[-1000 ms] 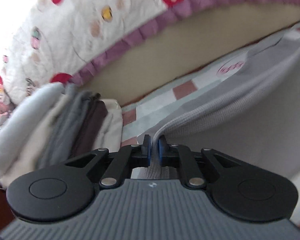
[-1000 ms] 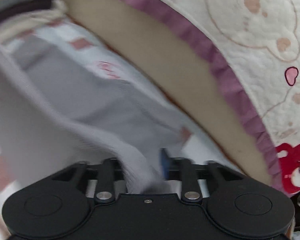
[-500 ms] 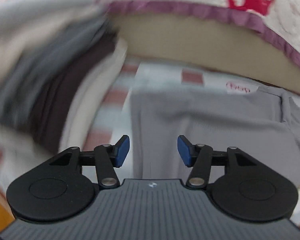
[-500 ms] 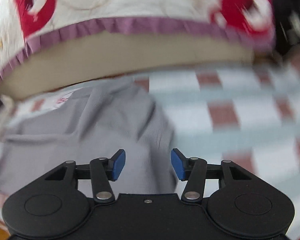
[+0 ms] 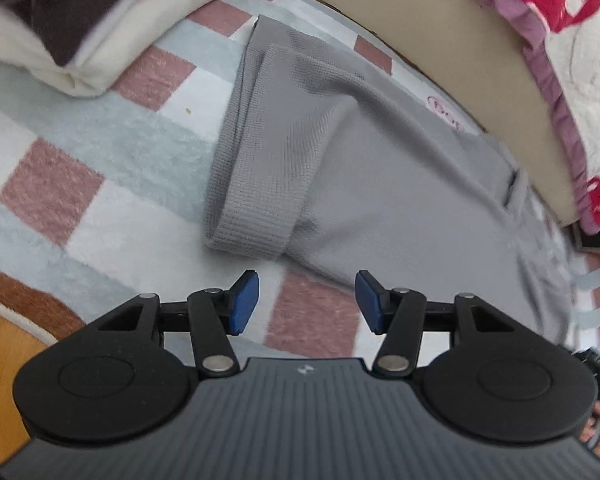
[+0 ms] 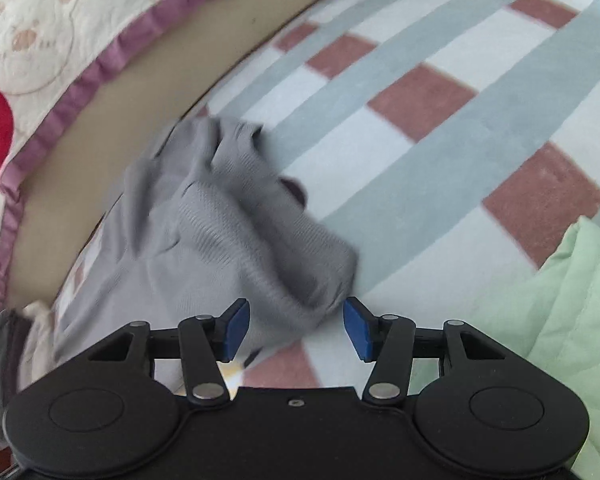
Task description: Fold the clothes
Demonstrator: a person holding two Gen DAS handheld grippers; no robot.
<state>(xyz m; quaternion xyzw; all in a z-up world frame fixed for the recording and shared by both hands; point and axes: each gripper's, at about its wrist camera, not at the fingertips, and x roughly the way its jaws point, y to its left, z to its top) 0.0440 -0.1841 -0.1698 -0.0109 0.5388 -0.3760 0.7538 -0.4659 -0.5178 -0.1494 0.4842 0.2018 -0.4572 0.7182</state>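
Observation:
A grey knitted garment [image 5: 340, 152] lies spread on the checked blanket [image 5: 80, 152], its folded-over sleeve cuff [image 5: 252, 236] pointing toward me. My left gripper [image 5: 306, 300] hangs open just short of that cuff, over a red square of the blanket, with nothing between its blue pads [image 5: 244, 300]. In the right wrist view the other end of the grey garment [image 6: 204, 240] lies bunched and blurred. My right gripper [image 6: 296, 322] is open, and the tip of the bunched cloth reaches in between its fingers without the pads pressing on it.
A stack of folded cream, brown and grey clothes [image 5: 80, 20] sits at the upper left. A quilt with purple frill and red bears [image 5: 572, 20] borders the blanket's far side. A pale green cloth [image 6: 560, 312] lies at the right. Wooden floor [image 5: 0, 360] shows past the blanket's edge.
Both grippers were shut on the lifted grey cloth; they have let go, opened, rolled level and dropped toward the blanket. The garment now lies down on it.

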